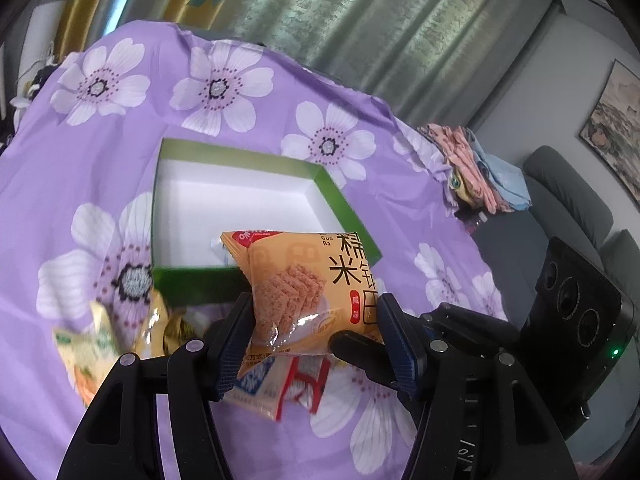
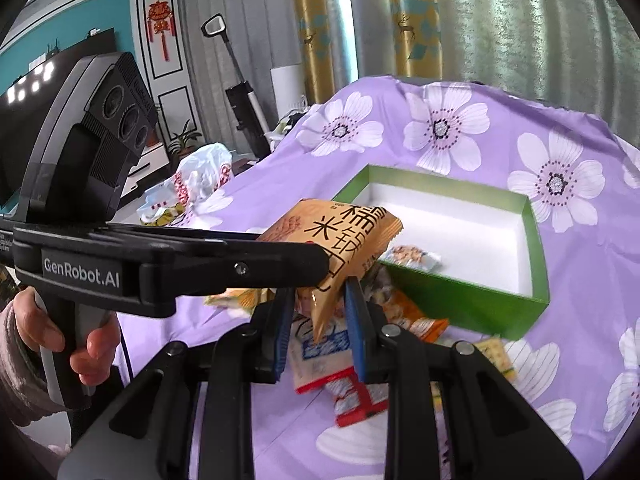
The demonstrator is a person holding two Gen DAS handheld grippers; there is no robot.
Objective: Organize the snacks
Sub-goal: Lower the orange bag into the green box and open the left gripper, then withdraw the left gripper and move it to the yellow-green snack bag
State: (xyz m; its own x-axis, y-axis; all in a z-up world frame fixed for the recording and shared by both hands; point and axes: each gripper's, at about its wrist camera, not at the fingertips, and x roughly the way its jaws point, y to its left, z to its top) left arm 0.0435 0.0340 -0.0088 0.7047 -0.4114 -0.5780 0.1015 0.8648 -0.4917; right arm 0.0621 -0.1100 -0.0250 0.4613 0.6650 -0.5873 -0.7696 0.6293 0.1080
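An orange rice-cracker packet [image 1: 304,284] is held in the air just in front of the near wall of the open green box [image 1: 348,208]. My left gripper [image 1: 314,320] is shut on its lower part. In the right wrist view the same packet [image 2: 340,240] is pinched at its lower corner between my right gripper's [image 2: 318,320] blue pads, and the left gripper's black finger [image 2: 256,264] crosses from the left. The green box [image 2: 472,304] has a white inside and holds one small snack packet [image 2: 416,258]. Several loose snack packets [image 2: 340,364] lie on the purple cloth below.
The table is covered by a purple flowered cloth [image 1: 240,96]. More packets [image 1: 96,344] lie left of the grippers. Folded clothes [image 1: 476,164] sit at the table's far right edge. A white plastic bag [image 2: 200,184] lies at the left edge. Curtains hang behind.
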